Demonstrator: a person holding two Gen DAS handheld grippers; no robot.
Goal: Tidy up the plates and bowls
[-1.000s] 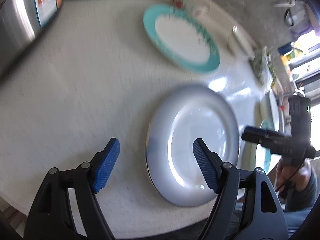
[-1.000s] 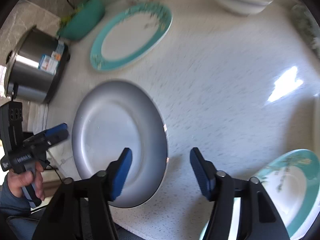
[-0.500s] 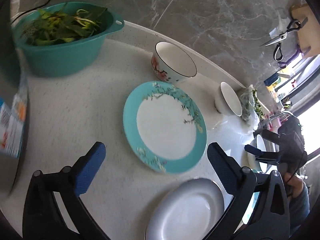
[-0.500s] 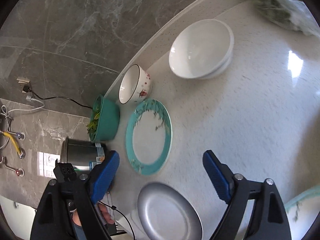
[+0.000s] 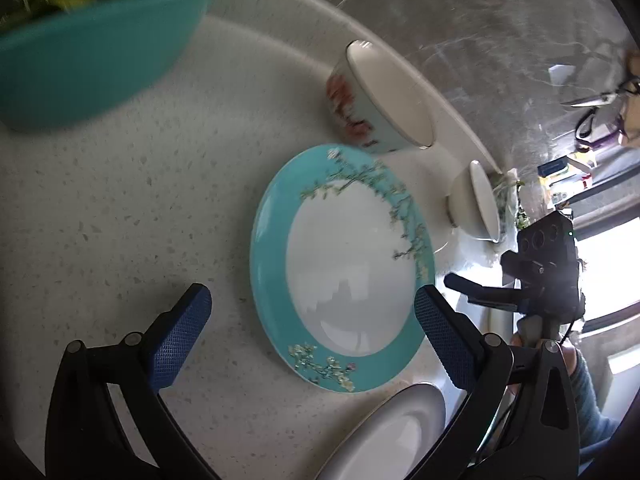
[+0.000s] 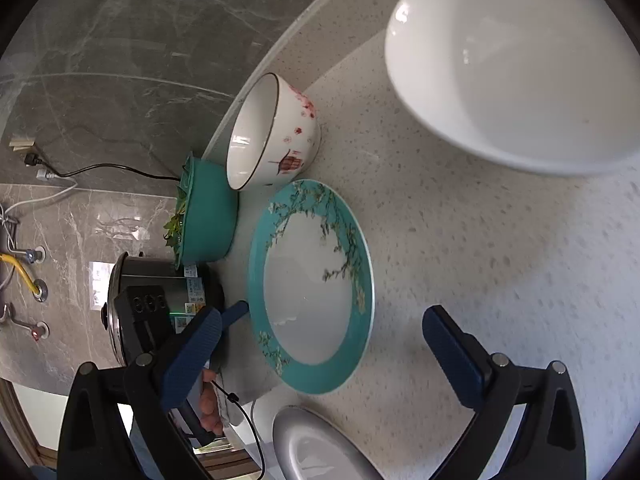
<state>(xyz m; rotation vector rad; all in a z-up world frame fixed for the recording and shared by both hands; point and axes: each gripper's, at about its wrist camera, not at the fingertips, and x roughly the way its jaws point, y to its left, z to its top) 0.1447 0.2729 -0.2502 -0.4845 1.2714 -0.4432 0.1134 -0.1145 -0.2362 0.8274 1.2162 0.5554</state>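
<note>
Speckled white counter (image 6: 460, 240), grey marble wall (image 6: 120, 40)

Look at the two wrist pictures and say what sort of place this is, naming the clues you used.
Most likely a home kitchen counter. A teal-rimmed plate and a flowered bowl lie on a speckled worktop against a marble-look wall, with a steel cooker pot and a teal basin of greens beside them.

Both wrist cameras looked steeply down, close over the worktop (image 5: 120, 200). They shared the teal-rimmed plate (image 5: 344, 268) (image 6: 312, 288), with the flowered bowl (image 5: 380, 100) (image 6: 276, 132) toward twelve o'clock.
</note>
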